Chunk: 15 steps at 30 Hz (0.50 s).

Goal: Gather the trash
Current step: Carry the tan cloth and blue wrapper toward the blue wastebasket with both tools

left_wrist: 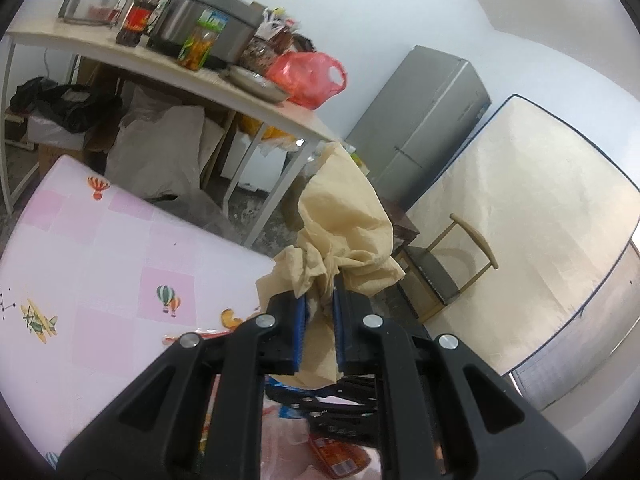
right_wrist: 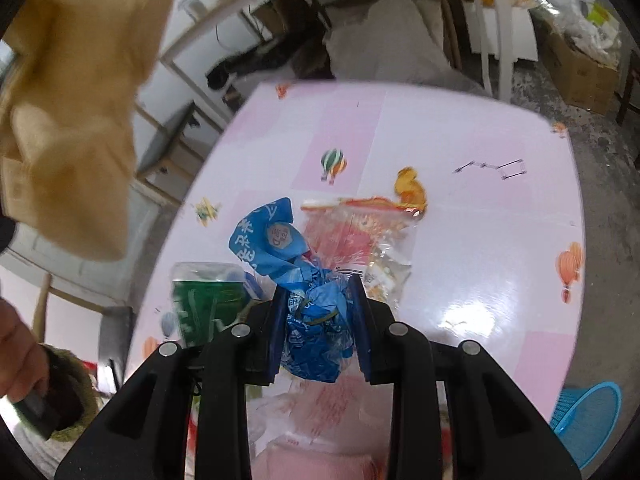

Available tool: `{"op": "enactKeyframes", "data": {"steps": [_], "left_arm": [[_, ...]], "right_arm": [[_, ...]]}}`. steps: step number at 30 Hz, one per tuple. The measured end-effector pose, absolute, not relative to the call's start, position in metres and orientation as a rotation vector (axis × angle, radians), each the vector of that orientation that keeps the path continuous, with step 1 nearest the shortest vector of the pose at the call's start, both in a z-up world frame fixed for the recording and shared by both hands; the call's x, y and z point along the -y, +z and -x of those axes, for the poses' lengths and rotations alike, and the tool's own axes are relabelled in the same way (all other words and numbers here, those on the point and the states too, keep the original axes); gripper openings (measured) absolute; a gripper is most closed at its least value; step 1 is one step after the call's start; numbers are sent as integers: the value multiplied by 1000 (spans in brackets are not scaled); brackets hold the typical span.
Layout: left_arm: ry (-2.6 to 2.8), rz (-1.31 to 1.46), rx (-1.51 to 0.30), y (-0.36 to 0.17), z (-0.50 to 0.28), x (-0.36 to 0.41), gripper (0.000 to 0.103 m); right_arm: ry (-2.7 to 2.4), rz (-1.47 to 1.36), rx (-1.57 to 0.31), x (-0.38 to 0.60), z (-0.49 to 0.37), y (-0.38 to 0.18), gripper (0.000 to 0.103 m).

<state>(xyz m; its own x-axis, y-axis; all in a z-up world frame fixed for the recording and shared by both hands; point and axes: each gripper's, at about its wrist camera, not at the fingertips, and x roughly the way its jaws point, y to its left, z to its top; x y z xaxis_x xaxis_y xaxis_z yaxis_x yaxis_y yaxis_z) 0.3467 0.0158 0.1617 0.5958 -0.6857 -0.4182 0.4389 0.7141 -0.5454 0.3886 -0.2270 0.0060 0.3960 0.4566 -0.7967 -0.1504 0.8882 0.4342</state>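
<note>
My left gripper (left_wrist: 320,300) is shut on a crumpled tan paper bag (left_wrist: 344,220) and holds it up beyond the corner of the pink patterned table (left_wrist: 100,248). The same bag fills the upper left of the right wrist view (right_wrist: 72,120). My right gripper (right_wrist: 318,292) is shut on a crumpled blue plastic wrapper (right_wrist: 316,320) just above the table (right_wrist: 460,240). A clear red-printed snack bag (right_wrist: 360,232), orange peel (right_wrist: 408,188) and a green-filled clear plastic box (right_wrist: 204,300) lie on the table around it.
A blue mesh basket (right_wrist: 588,420) stands on the floor at the right. A white side table (left_wrist: 200,76) carries a rice cooker, bottles, a jar and a red bag. A grey fridge (left_wrist: 424,120), a mattress (left_wrist: 540,220) and a chair (left_wrist: 444,268) stand beyond.
</note>
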Motion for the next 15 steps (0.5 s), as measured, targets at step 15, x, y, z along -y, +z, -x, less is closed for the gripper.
{"op": "enactKeyframes", "data": {"steps": [15], "left_arm": [[-908,272,-740,174,-284,104,9]], "right_arm": [[87,-641,-839,418,-205,30,29]]}}
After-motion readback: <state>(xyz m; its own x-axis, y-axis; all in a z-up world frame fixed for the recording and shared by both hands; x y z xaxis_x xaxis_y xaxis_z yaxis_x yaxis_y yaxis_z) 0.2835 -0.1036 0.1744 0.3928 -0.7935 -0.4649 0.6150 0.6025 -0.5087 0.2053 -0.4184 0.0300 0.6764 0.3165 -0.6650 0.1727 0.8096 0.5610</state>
